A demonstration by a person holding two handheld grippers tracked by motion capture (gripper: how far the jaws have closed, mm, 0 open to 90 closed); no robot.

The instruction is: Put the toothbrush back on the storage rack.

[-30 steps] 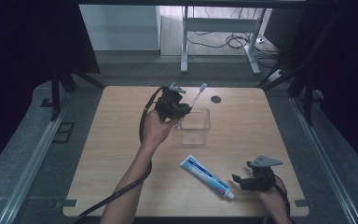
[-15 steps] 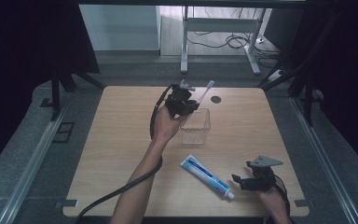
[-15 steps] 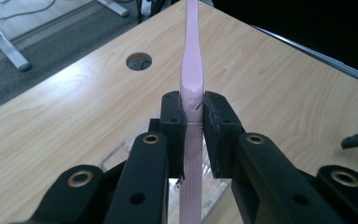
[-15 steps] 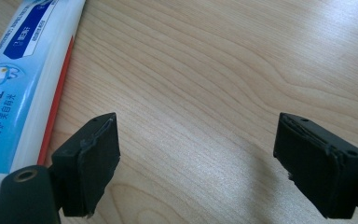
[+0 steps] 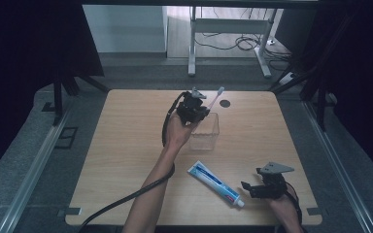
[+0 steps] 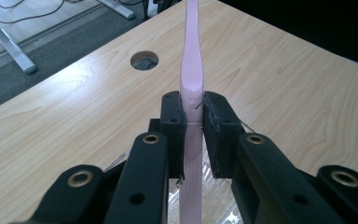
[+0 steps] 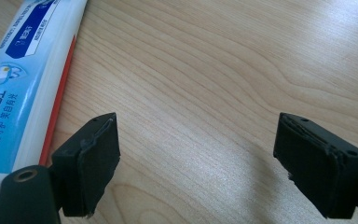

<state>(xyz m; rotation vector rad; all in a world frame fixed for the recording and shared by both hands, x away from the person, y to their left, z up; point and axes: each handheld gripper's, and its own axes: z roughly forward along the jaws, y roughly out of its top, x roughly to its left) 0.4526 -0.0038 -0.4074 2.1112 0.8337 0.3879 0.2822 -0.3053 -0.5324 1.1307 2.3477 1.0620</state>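
My left gripper [image 5: 197, 109] is shut on a pink toothbrush [image 5: 214, 99], held over the near left rim of a clear plastic cup [image 5: 205, 132] in the middle of the table. In the left gripper view the toothbrush [image 6: 191, 70] runs between the pads [image 6: 173, 122] and points away, with the cup's rim just below the jaws. A blue and white toothpaste tube [image 5: 215, 183] lies flat near the front edge. My right gripper [image 5: 250, 188] rests on the table just right of the tube's cap end, open with nothing between its fingers [image 7: 91, 154]; the tube [image 7: 25, 79] lies at its left.
A round cable hole [image 5: 225, 103] sits in the wooden table [image 5: 126, 145] near its far edge, behind the cup. The left gripper's cable [image 5: 121, 199] trails off the front edge. Metal rails run along both sides of the table.
My left gripper has carried the toothbrush to the right and downward, from beside the cup to over its rim. The right gripper has stayed where it was.
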